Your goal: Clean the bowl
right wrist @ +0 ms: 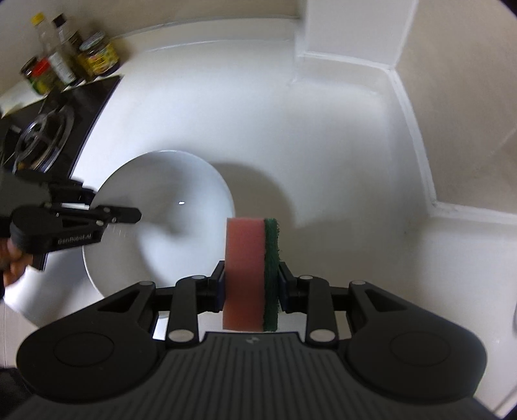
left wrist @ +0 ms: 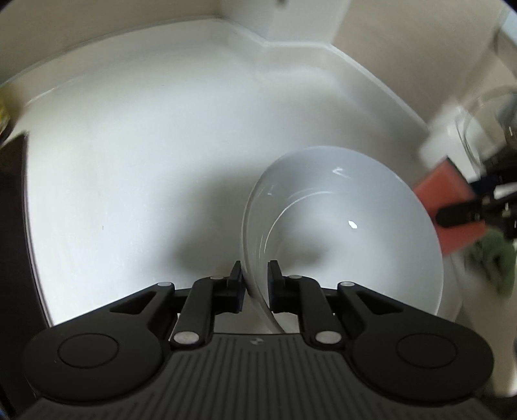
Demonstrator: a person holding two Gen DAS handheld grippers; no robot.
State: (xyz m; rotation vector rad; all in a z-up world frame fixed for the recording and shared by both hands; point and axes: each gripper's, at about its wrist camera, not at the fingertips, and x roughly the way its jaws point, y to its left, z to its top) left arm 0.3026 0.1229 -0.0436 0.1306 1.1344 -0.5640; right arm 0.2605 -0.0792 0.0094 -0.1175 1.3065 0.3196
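A: What surface fills both views?
B: A white countertop [right wrist: 339, 135], smooth and matt, with soft shadows lying on it

A: And its borders?
B: Beige walls [right wrist: 452, 97] meet it behind a raised white edge; a white boxed corner [right wrist: 355, 26] juts out at the back

A: What stands at the left?
B: A black hob [right wrist: 80, 106] with a metal burner ring [right wrist: 42, 135], flush beside the counter; jars and bottles [right wrist: 68, 55] cluster against the wall behind it
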